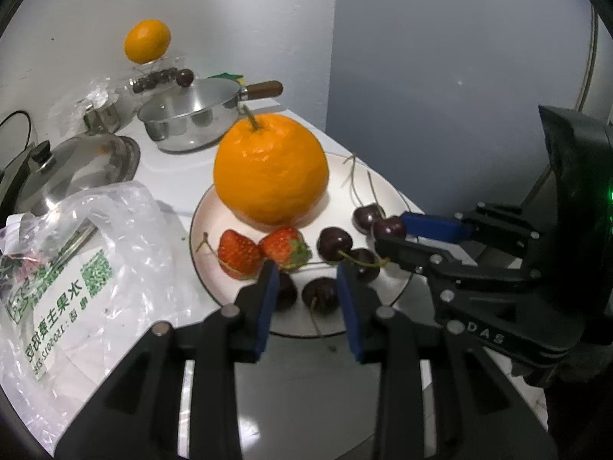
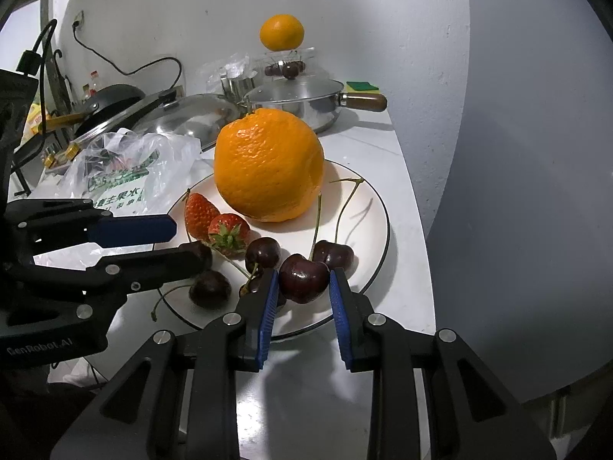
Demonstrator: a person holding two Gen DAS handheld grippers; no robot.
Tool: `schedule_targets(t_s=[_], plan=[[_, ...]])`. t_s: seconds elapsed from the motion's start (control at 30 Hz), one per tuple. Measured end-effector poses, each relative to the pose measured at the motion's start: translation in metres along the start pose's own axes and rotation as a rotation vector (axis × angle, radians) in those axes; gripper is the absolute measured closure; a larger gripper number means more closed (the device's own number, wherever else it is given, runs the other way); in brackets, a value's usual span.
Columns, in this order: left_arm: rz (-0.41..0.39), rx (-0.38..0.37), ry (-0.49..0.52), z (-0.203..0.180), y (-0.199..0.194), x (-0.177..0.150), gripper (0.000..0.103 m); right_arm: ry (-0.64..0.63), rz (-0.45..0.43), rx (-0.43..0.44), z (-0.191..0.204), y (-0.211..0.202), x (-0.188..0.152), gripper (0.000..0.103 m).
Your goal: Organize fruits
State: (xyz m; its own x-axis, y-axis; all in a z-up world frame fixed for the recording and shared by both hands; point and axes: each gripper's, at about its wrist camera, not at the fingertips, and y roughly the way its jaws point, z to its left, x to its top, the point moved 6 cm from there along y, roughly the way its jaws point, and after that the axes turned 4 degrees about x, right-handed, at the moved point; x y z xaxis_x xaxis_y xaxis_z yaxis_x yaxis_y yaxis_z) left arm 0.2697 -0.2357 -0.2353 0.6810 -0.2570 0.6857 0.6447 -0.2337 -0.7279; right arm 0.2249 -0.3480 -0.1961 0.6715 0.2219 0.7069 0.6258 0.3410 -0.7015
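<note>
A white plate (image 1: pixel 291 326) (image 2: pixel 371 237) carries a big orange (image 1: pixel 270 168) (image 2: pixel 268 165), two strawberries (image 1: pixel 239 253) (image 2: pixel 228 232) and several dark cherries. My left gripper (image 1: pixel 306 270) (image 2: pixel 193 241) hangs low over the plate's near side. It is open, and a cherry (image 1: pixel 320 295) lies on the plate between its blue pads, not squeezed. My right gripper (image 2: pixel 303 272) (image 1: pixel 390 230) comes in over the plate's right side and is shut on another cherry (image 2: pixel 304 280) (image 1: pixel 389 228), whose stem points up.
A second orange (image 1: pixel 147 40) (image 2: pixel 281 32) rests on a clear box of cherries at the back wall. In front of it stand a steel pan (image 1: pixel 191 119) with a wooden handle and a pot lid (image 1: pixel 84 161). A printed plastic bag (image 1: pixel 88 268) lies left of the plate. The counter's edge runs close on the right.
</note>
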Motion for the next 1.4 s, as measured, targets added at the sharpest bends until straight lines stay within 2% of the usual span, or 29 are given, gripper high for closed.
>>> schedule_targets(t_s=[0.2, 0.3, 0.77, 0.83, 0.87, 0.9, 1.27, 1.4], plan=[[-0.007, 0.008, -0.005, 0.004, -0.005, -0.002, 0.069, 0.003, 0.007, -0.022, 0.002, -0.001, 0.0, 0.073], [-0.012, 0.012, -0.01, 0.008, -0.007, -0.003, 0.068, 0.001, 0.002, -0.03, 0.004, -0.003, 0.001, 0.064], [-0.05, 0.042, -0.039, 0.027, -0.033, -0.009, 0.067, -0.022, -0.023, -0.061, 0.024, -0.02, 0.008, 0.064], [-0.057, 0.043, -0.043, 0.031, -0.039, -0.011, 0.057, -0.025, -0.027, -0.064, 0.029, -0.023, 0.009, 0.064], [-0.061, 0.041, -0.048, 0.032, -0.042, -0.012, 0.04, -0.028, -0.03, -0.066, 0.032, -0.025, 0.01, 0.064], [-0.068, 0.035, -0.059, 0.034, -0.046, -0.013, 0.037, -0.031, -0.033, -0.068, 0.035, -0.027, 0.01, 0.064], [-0.133, 0.056, -0.081, 0.051, -0.086, -0.023, 0.037, -0.043, -0.08, -0.099, 0.064, -0.052, 0.018, 0.064], [-0.162, 0.069, -0.088, 0.06, -0.103, -0.027, 0.036, -0.043, -0.105, -0.112, 0.077, -0.062, 0.021, 0.054]])
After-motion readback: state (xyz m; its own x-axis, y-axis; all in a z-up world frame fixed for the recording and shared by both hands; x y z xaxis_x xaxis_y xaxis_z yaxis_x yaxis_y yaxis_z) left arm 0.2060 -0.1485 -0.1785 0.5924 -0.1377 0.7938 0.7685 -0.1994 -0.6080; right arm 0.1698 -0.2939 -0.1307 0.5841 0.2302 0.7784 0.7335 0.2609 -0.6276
